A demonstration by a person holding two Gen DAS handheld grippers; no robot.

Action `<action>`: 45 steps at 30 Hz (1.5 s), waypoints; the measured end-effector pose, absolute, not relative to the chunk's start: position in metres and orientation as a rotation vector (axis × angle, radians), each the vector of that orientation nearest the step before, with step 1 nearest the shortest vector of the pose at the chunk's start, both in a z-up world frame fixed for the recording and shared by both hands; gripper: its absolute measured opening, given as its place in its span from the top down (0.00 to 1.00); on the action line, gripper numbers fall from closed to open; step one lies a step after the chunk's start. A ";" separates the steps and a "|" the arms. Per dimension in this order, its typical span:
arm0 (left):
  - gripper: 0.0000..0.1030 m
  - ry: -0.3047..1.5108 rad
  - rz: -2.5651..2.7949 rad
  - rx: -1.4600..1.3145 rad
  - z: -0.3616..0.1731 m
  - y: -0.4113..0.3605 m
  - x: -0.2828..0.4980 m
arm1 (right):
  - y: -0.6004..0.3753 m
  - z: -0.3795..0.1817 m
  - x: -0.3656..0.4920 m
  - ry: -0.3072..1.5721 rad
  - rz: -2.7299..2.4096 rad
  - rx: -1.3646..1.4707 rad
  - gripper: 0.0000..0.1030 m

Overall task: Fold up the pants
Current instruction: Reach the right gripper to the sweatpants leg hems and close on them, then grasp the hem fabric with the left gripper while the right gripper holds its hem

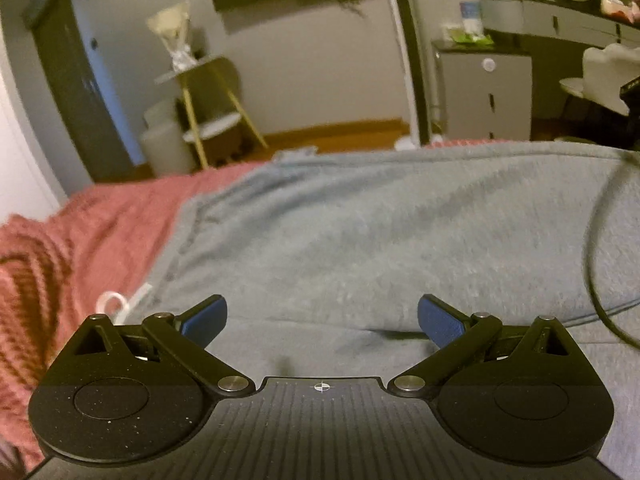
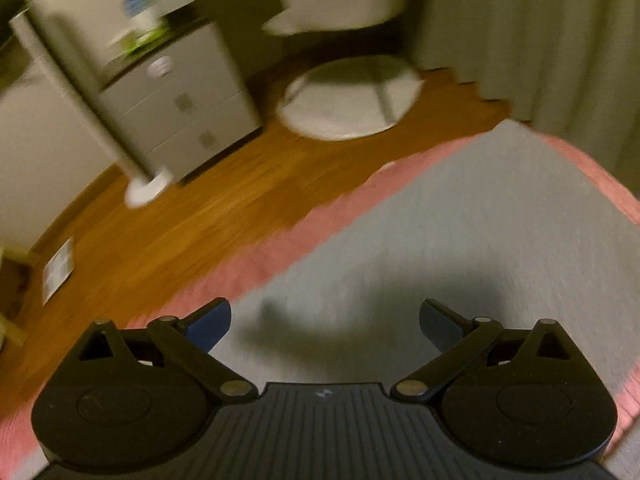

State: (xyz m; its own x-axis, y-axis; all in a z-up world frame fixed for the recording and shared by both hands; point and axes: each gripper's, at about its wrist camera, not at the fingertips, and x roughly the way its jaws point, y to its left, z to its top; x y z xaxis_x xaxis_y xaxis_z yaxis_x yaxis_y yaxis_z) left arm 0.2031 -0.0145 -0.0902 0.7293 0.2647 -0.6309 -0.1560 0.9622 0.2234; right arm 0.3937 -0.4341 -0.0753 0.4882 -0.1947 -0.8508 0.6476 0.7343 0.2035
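Note:
Grey sweatpants (image 1: 380, 240) lie spread flat on a pink knitted blanket (image 1: 80, 240). A white drawstring (image 1: 120, 304) sticks out at their left edge. My left gripper (image 1: 322, 320) is open and empty just above the grey fabric, near a soft fold. In the right wrist view the pants (image 2: 460, 240) reach to a corner of the pink blanket (image 2: 280, 256). My right gripper (image 2: 324, 322) is open and empty above the fabric, its left finger over the pants' edge. This view is blurred.
A black cable (image 1: 596, 248) trails across the pants at right. The bed edge drops to a wooden floor (image 2: 180, 220). A white drawer unit (image 2: 180, 108), a white round stool base (image 2: 352, 100), a curtain (image 2: 540, 40) and a gold-legged side table (image 1: 208, 100) stand beyond.

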 end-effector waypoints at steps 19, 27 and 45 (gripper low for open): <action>0.00 0.810 0.238 0.153 -0.117 -0.014 0.200 | -0.444 -0.116 0.391 0.884 -0.635 0.573 0.93; 0.00 0.749 0.076 0.021 -0.108 -0.003 0.199 | -0.418 -0.093 0.179 0.567 -0.377 0.738 0.94; 0.00 0.901 0.065 -0.389 -0.106 0.069 0.364 | -0.378 -0.152 0.087 0.648 -0.364 0.688 0.94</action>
